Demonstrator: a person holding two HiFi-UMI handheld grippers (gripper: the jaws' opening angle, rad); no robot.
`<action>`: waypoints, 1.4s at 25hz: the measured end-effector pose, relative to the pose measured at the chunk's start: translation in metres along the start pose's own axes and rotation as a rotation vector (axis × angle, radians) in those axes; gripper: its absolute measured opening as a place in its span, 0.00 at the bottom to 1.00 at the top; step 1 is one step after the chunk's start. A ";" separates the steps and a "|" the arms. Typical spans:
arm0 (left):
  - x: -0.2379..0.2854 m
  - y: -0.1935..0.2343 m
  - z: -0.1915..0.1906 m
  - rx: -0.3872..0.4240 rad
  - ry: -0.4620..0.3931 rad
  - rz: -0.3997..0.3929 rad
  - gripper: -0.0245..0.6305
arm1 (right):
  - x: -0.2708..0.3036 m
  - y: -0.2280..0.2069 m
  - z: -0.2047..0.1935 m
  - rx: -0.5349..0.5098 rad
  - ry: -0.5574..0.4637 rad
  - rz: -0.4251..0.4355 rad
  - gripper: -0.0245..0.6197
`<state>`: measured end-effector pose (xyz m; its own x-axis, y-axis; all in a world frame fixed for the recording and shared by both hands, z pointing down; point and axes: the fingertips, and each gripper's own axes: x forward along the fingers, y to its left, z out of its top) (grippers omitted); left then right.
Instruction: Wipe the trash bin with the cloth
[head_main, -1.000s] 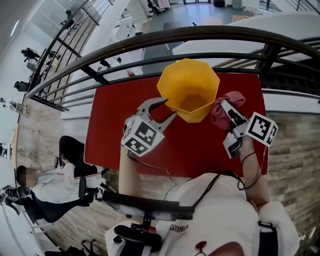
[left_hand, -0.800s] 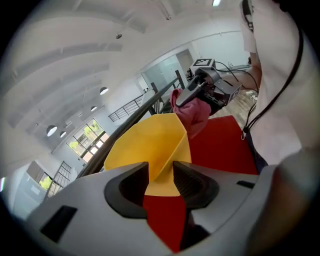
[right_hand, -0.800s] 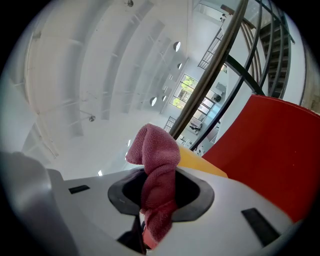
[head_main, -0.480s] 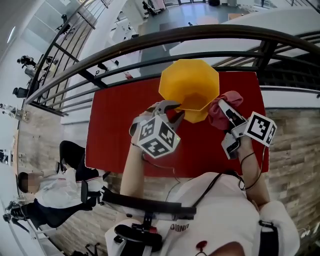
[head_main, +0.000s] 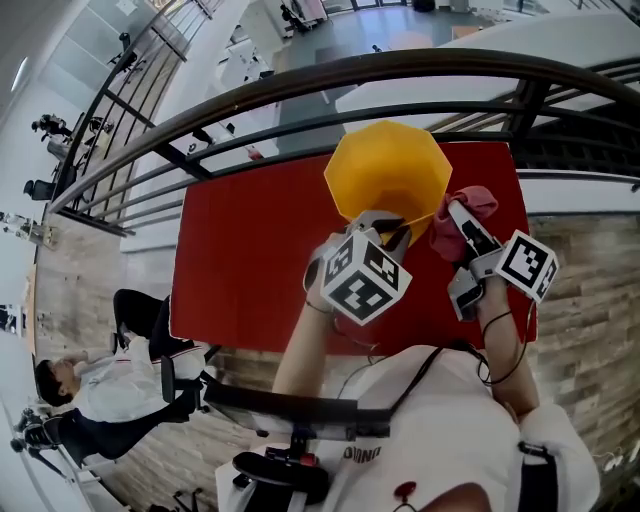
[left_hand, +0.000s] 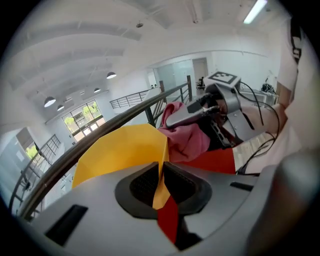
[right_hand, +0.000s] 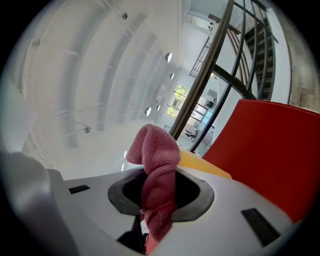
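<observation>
A yellow trash bin (head_main: 385, 175) stands upright at the far side of the red table (head_main: 250, 250). My left gripper (head_main: 392, 232) sits at the bin's near rim. In the left gripper view the thin yellow wall (left_hand: 120, 152) runs between the pads of the left gripper (left_hand: 161, 182), whose jaws have just been closing and now pinch it. A pink cloth (head_main: 462, 212) hangs bunched in my right gripper (head_main: 462, 225), just right of the bin and close to its side. In the right gripper view the cloth (right_hand: 157, 170) fills the shut jaws of the right gripper (right_hand: 157, 200).
A dark metal railing (head_main: 300, 85) curves just behind the table's far edge, with a drop to a lower floor beyond. A person sits low at the left (head_main: 90, 390). Bare red tabletop (head_main: 230, 290) lies left of the bin.
My left gripper has travelled right from the bin's left side to its near rim, and its wide jaws have closed onto the wall. The right gripper and cloth have hardly moved.
</observation>
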<state>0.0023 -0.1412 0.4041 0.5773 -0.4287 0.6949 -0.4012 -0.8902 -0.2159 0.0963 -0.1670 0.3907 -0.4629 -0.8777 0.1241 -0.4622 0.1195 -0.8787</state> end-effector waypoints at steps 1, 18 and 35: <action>0.001 0.000 0.002 -0.027 -0.013 -0.001 0.09 | -0.001 0.000 0.000 0.002 -0.011 0.002 0.19; 0.001 0.000 0.006 -0.107 -0.088 -0.029 0.09 | 0.023 -0.080 -0.047 0.073 0.050 -0.172 0.19; -0.001 0.000 0.007 -0.113 -0.095 -0.031 0.09 | 0.043 -0.152 -0.074 0.075 0.133 -0.343 0.19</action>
<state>0.0073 -0.1418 0.3986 0.6534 -0.4190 0.6305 -0.4568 -0.8823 -0.1130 0.0906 -0.1881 0.5632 -0.3871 -0.7923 0.4717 -0.5534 -0.2096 -0.8061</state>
